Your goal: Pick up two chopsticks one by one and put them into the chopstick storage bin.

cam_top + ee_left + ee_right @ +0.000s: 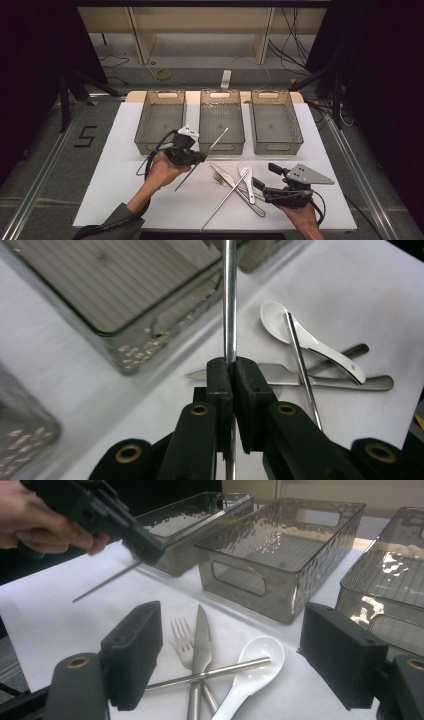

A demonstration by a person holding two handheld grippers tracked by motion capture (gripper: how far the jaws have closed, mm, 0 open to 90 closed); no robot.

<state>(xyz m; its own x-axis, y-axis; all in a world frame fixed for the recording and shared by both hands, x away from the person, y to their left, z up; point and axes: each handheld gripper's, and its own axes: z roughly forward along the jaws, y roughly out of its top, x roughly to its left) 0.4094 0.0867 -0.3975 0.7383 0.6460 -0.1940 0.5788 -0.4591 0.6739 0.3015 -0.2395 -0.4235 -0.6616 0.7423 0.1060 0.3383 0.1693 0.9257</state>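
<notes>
My left gripper (196, 156) is shut on a thin metal chopstick (216, 141) and holds it slanted above the white table, in front of the left and middle bins. In the left gripper view the jaws (232, 377) pinch that chopstick (229, 300) near its middle. My right gripper (266, 177) stands open low at the front right, its jaws wide apart (237, 652) with nothing between them. Just ahead of it lie a white spoon (255, 667), a knife (201, 640), a fork (182, 632) and a second chopstick (210, 674) in a loose pile.
Three smoky clear bins stand in a row at the back of the white board (115, 170): left (152, 148), middle (222, 148), right (278, 148). A dark frame and cables surround the table.
</notes>
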